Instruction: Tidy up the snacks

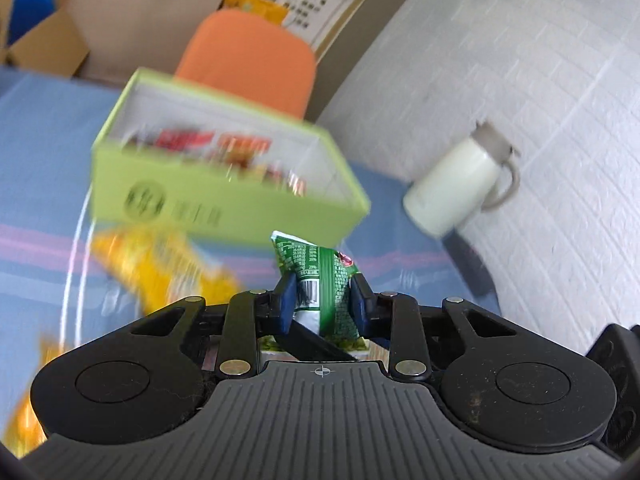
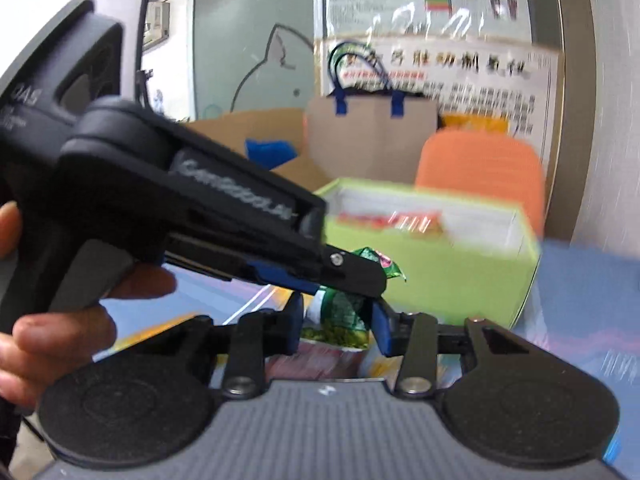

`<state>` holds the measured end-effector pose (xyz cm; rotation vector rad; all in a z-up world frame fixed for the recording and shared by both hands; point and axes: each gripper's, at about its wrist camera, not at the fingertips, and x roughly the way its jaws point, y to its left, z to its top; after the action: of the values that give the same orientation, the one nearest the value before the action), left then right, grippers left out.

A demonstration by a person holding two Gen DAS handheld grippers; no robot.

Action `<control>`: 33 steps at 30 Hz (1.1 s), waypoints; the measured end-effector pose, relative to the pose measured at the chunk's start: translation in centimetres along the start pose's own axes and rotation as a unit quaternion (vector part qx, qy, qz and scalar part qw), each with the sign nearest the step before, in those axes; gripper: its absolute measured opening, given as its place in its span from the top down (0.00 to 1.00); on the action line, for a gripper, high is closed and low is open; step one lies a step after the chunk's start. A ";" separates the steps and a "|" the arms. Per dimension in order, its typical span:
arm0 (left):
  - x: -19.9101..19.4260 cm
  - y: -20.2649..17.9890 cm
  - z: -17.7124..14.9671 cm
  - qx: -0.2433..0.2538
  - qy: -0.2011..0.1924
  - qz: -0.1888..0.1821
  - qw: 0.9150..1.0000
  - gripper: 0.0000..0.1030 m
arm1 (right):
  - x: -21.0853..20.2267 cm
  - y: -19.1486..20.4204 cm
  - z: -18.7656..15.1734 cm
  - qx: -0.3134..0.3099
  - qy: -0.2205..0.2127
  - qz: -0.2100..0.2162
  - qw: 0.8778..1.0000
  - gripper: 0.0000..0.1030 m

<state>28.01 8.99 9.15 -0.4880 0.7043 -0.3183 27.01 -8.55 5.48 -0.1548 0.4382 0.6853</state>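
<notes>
Left wrist view: the left tool (image 1: 322, 300) clamps a green snack packet (image 1: 326, 280) above the desk (image 1: 32, 152), before an open green box (image 1: 224, 184). Right wrist view: the right tool (image 2: 338, 324) grips the same packet (image 2: 344, 312) beside the left tool (image 2: 356, 270).

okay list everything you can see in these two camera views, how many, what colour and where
small crinkled green foil snack packet: one, green, clamped in the left gripper
flat green snack pouch: one, green, in the right gripper
open lime-green cardboard box: one, on the blue cloth, red packets inside
yellow snack bag: one, before the box
cream flask with handle: one, by the wall
orange chair back: one, behind the box
left gripper: black, blue pads
right gripper: black, blue pads
hand: one, on the left gripper's handle
</notes>
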 end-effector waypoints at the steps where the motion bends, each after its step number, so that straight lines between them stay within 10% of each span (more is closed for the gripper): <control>1: 0.9 -0.4 1.6 0.008 -0.007 0.002 1.000 0.96 | 0.8 -0.9 1.0 -0.003 -0.004 -0.003 1.000 0.54; 10: 10.3 -0.8 10.4 0.042 -0.015 0.037 0.998 0.95 | 9.7 -9.1 5.4 0.020 0.019 -0.006 1.000 0.52; 13: 12.4 0.5 11.3 0.035 -0.003 0.045 0.998 0.79 | 9.9 -10.9 5.6 0.036 0.012 -0.024 0.999 0.37; 17: 7.6 0.7 10.0 0.042 -0.052 0.019 0.998 0.53 | 2.6 -10.5 5.0 0.033 -0.070 -0.044 0.996 0.13; 20: 3.0 0.2 8.1 0.064 -0.078 0.015 0.995 0.52 | -2.7 -10.1 3.6 0.010 -0.101 -0.068 0.992 0.09; 33: -8.5 6.3 -3.3 0.029 -0.074 0.166 0.983 0.38 | -7.1 -1.2 -3.9 0.030 -0.020 0.028 0.999 0.09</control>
<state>20.37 16.90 8.23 -0.3280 0.6182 0.0109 21.57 -14.68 5.08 -0.0717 0.4252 0.7277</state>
